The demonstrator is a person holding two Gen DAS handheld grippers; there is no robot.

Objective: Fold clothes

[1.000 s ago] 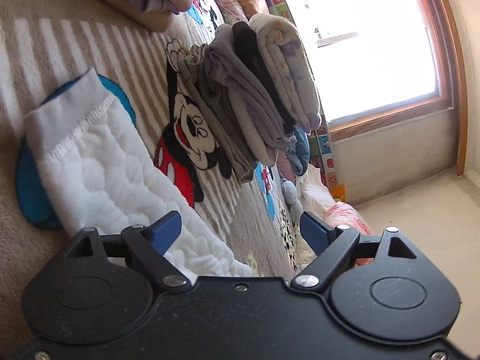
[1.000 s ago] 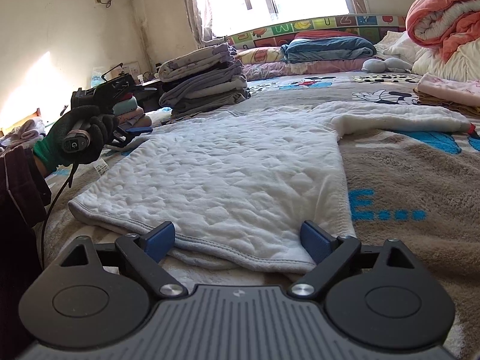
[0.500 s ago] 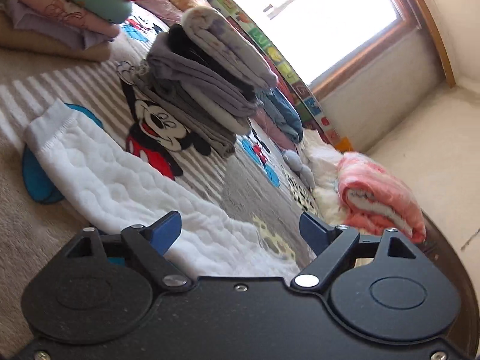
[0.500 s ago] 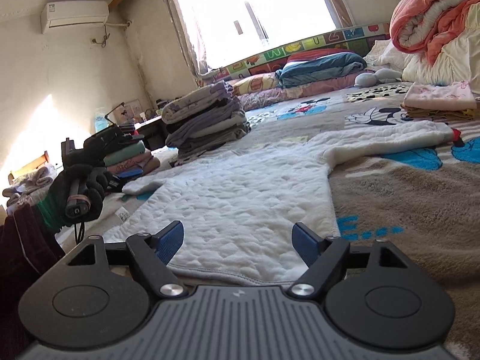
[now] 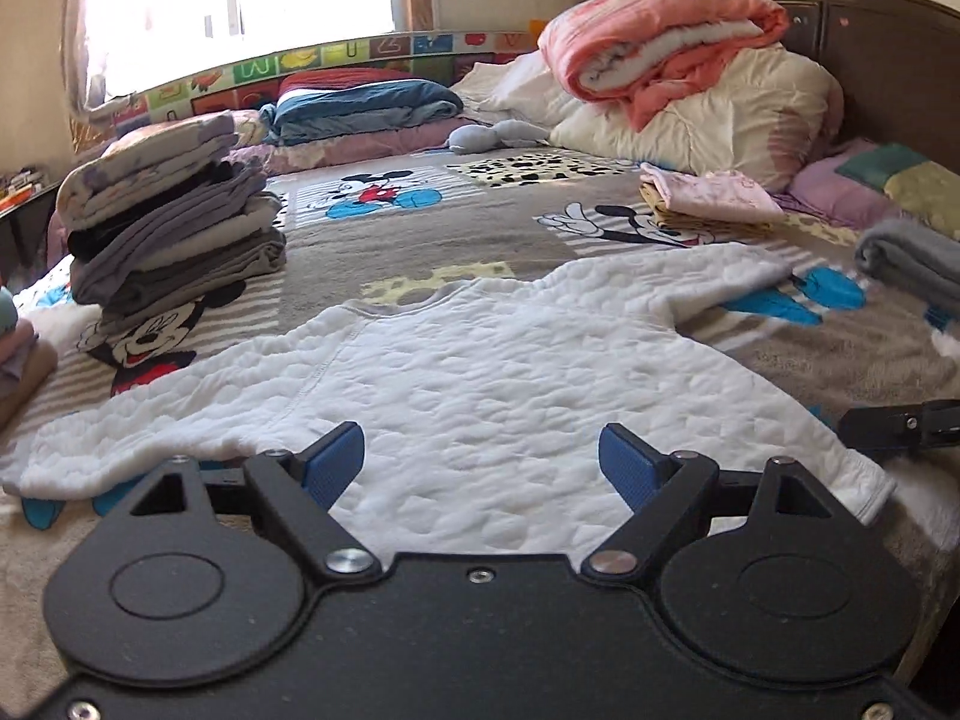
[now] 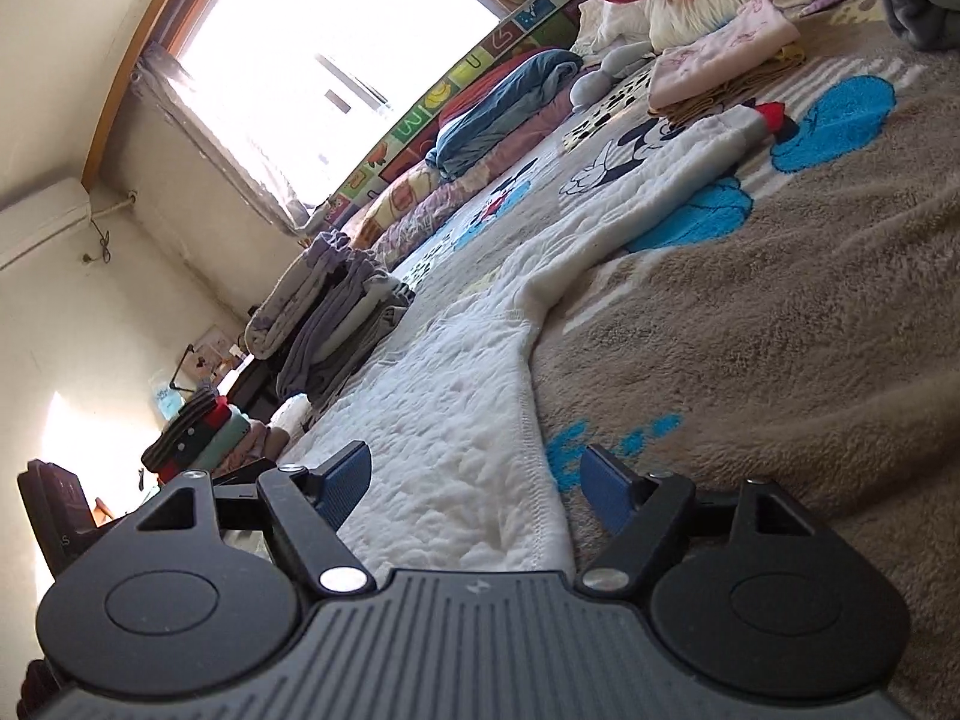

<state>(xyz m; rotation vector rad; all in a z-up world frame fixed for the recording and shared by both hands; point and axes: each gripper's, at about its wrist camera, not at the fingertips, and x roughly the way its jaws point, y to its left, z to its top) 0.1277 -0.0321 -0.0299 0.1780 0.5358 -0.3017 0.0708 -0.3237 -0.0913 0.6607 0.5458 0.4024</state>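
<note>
— Since the white quilted top [image 5: 480, 384] lies spread flat on the bed [image 5: 372, 252], how will it handle?
— Soft and light, likely; the hem corners suit. The left tool [image 5: 482, 461] gapes empty — the right tool [image 6: 477, 483], just narrowing, straddles the side seam.

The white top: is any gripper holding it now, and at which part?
Nothing is held. The left gripper is open over the white top's hem area. The right gripper, whose jaws have just been closing, straddles its side seam, pads not yet pressing.
</note>
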